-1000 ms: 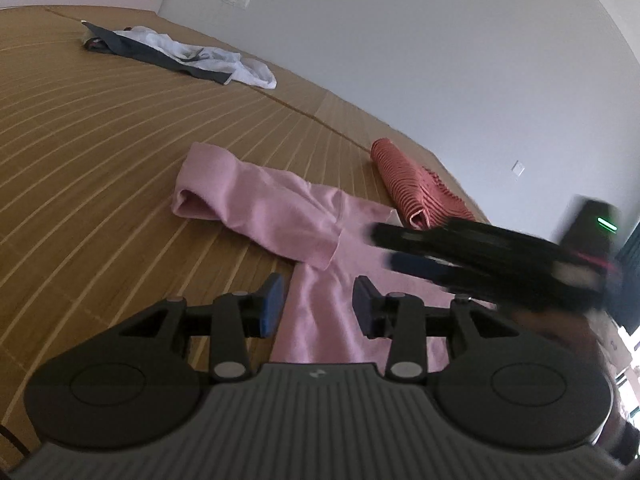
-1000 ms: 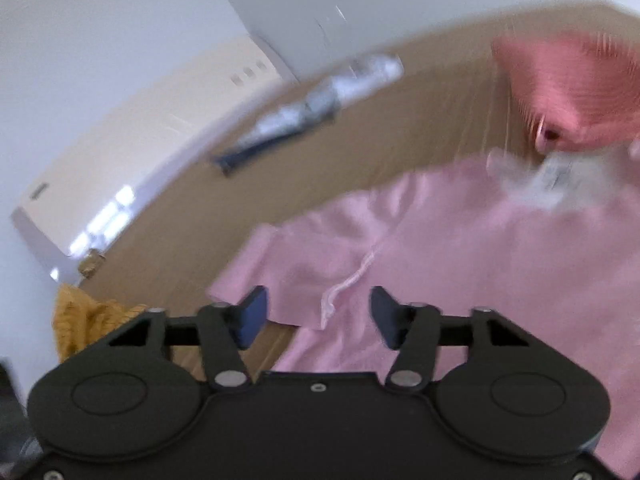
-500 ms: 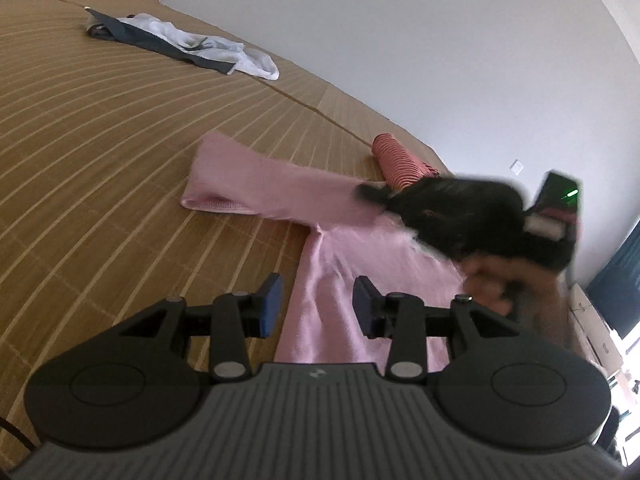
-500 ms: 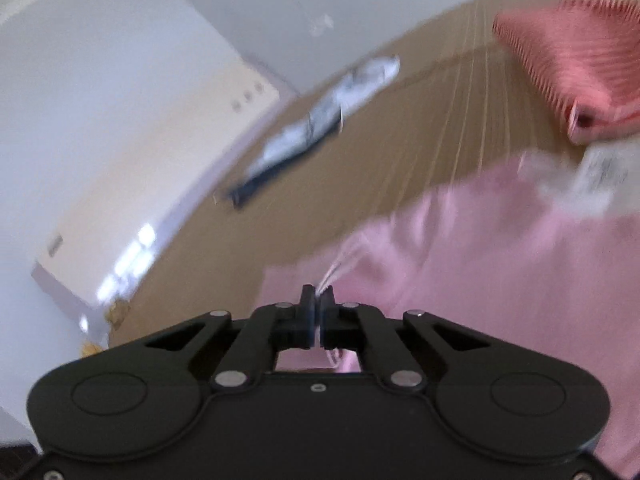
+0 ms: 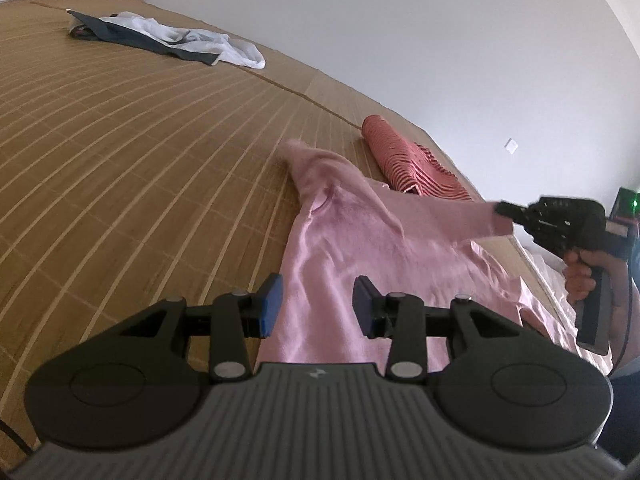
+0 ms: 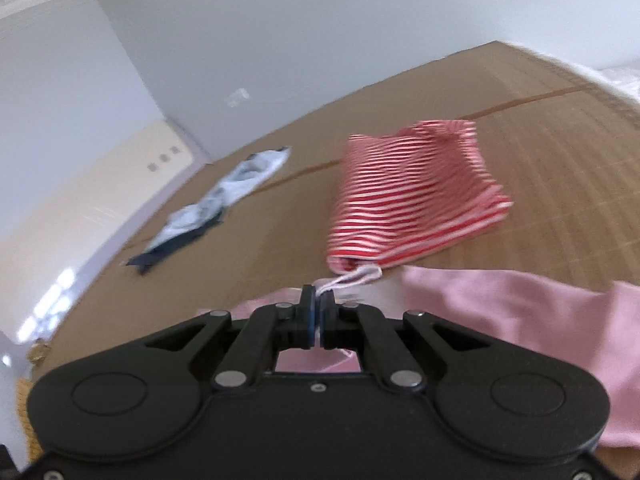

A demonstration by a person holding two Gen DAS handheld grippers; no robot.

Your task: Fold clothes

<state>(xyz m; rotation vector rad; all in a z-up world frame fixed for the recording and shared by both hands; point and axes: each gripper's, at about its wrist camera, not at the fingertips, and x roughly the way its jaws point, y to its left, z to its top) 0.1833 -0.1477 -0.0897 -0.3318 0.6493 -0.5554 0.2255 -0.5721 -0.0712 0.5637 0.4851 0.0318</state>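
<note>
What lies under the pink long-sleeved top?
The pink long-sleeved top lies on the brown slatted bamboo mat; its sleeve is lifted by the right gripper. Anything beneath the fabric is covered.

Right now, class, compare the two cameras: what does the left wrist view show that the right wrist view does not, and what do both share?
Only the left wrist view: the open left gripper, and the hand holding the right gripper, which lifts a sleeve.

Only the right wrist view: the right gripper shut on cloth, and some yellow cloth at the left edge.

Both: the pink garment, the red-and-white striped garment, the white-and-dark clothes pile and the woven bamboo mat.
</note>
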